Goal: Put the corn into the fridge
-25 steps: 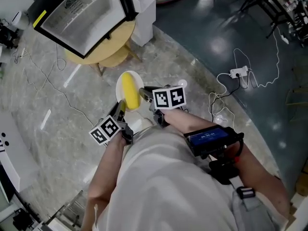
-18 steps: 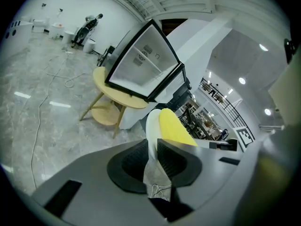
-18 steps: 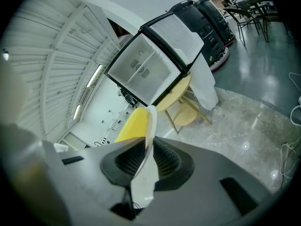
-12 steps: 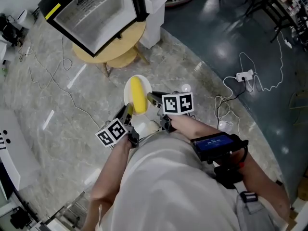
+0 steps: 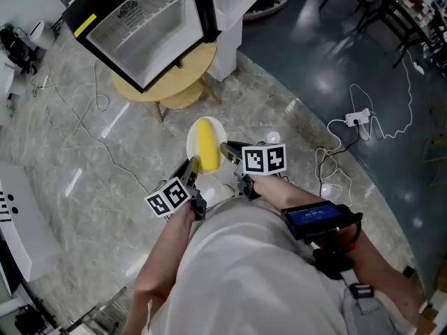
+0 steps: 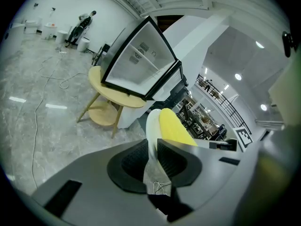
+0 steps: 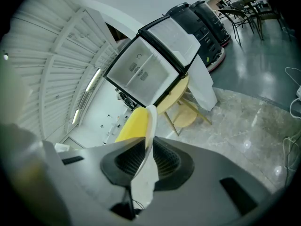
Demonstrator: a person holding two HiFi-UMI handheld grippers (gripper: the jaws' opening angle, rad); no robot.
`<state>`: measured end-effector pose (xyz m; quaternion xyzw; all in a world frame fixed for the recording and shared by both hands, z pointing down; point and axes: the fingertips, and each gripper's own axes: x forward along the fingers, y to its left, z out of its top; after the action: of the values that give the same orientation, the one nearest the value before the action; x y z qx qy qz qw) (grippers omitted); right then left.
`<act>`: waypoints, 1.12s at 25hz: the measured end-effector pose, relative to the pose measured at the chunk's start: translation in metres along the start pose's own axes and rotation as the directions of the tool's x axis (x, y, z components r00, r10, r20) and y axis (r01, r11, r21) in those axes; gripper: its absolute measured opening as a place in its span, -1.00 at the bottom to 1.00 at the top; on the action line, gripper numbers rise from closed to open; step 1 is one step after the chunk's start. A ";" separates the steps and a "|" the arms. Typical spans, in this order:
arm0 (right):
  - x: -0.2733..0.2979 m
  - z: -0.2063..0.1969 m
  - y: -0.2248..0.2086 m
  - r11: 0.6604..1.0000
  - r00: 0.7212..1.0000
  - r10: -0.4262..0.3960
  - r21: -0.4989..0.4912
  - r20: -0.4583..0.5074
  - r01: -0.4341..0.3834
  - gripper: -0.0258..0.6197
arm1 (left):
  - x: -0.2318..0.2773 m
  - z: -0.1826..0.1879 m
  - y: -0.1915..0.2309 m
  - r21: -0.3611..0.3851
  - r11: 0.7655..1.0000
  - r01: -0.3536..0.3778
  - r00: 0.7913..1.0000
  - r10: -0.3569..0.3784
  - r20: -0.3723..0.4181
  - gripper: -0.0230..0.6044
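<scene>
A yellow corn cob [image 5: 207, 144] lies on a small white plate [image 5: 218, 127] carried in front of my body. My left gripper [image 5: 191, 165] is shut on the plate's near-left rim, and my right gripper [image 5: 228, 150] is shut on its right rim. In the left gripper view the plate [image 6: 153, 124] stands edge-on between the jaws of the left gripper [image 6: 153, 160], with the corn [image 6: 177, 128] to its right. In the right gripper view the plate [image 7: 150, 122] is pinched by the right gripper [image 7: 143, 160], the corn [image 7: 133, 124] to its left. The small fridge [image 5: 143, 28] stands ahead with its door open, its inside bare.
The fridge rests on a round yellow table [image 5: 176, 84] with a lower shelf. A white block [image 5: 227, 16] stands beside it. Cables cross the marble floor at left [image 5: 91, 110]; a power strip [image 5: 362, 115] with cords lies at right. A person [image 6: 84, 20] stands far off.
The fridge and table have drawn nearer and shifted down and right in the head view as I walk toward them. Both grippers keep hold of the plate with the corn.
</scene>
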<state>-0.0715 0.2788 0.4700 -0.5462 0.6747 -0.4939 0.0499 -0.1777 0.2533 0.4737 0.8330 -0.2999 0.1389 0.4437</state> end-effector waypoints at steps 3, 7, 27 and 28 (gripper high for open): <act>0.000 -0.002 -0.001 1.000 1.000 -0.002 0.014 0.005 0.002 -0.78 | 0.001 0.000 0.000 0.006 1.000 0.002 1.000 -0.002 -0.009 -0.72; -0.002 -0.006 -0.001 1.000 1.000 -0.013 0.027 0.016 0.013 -0.78 | -0.001 0.000 0.000 0.016 1.000 0.016 1.000 -0.016 -0.013 -0.72; -0.002 0.001 0.004 1.000 1.000 -0.005 0.003 0.015 0.005 -0.77 | -0.003 0.008 -0.005 0.027 0.999 0.025 1.000 -0.025 0.008 -0.72; -0.003 0.002 0.004 1.000 1.000 -0.006 0.001 0.017 0.006 -0.78 | -0.003 0.008 -0.005 0.027 0.999 0.027 1.000 -0.027 0.008 -0.72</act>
<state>-0.0713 0.2796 0.4647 -0.5525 0.6723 -0.4897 0.0543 -0.1766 0.2503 0.4646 0.8435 -0.2887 0.1335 0.4329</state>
